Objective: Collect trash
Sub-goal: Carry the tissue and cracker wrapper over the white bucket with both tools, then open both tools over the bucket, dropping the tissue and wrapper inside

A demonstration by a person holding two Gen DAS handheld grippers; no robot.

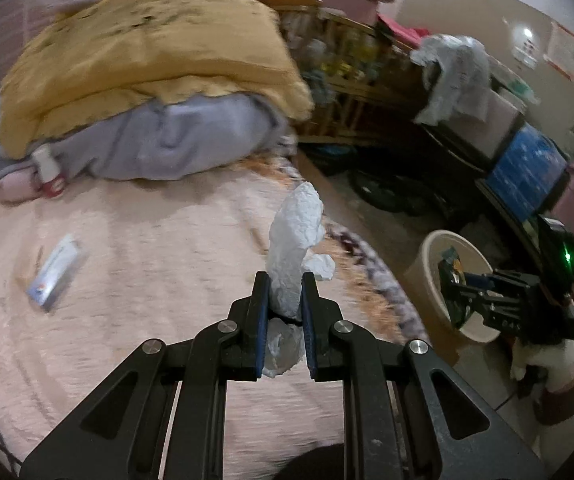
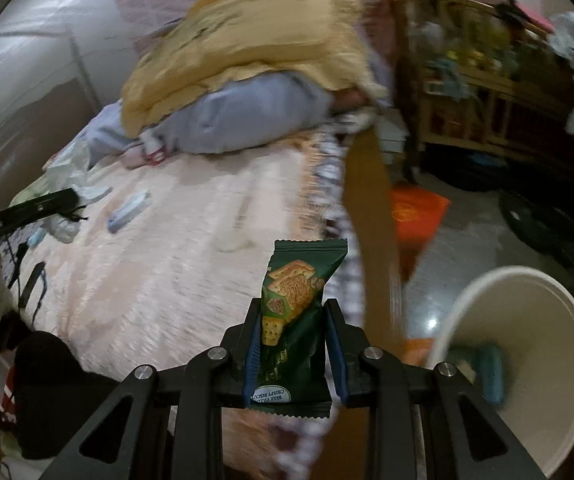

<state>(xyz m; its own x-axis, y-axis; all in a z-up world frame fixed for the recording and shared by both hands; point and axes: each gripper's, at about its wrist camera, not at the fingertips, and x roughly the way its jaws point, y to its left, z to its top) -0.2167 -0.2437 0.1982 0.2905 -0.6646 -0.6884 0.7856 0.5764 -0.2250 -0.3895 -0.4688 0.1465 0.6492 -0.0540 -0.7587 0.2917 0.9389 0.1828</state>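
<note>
Left gripper clamped on crumpled white tissue, long axis upright toward 12. Right gripper clamped on green biscuit wrapper, also upright. Cream trash bin at 3 o'clock just beside right gripper, farther off at 3 from left; right hand nearer. Left view alone shows right gripper over bin rim, plus small box on pink bedspread at 9.

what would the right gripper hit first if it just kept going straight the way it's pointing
Probably the pink bedspread. The right gripper, shut on the green biscuit packet, points down at the bed's near edge. The bin sits off to its right; depth is unclear.
</note>
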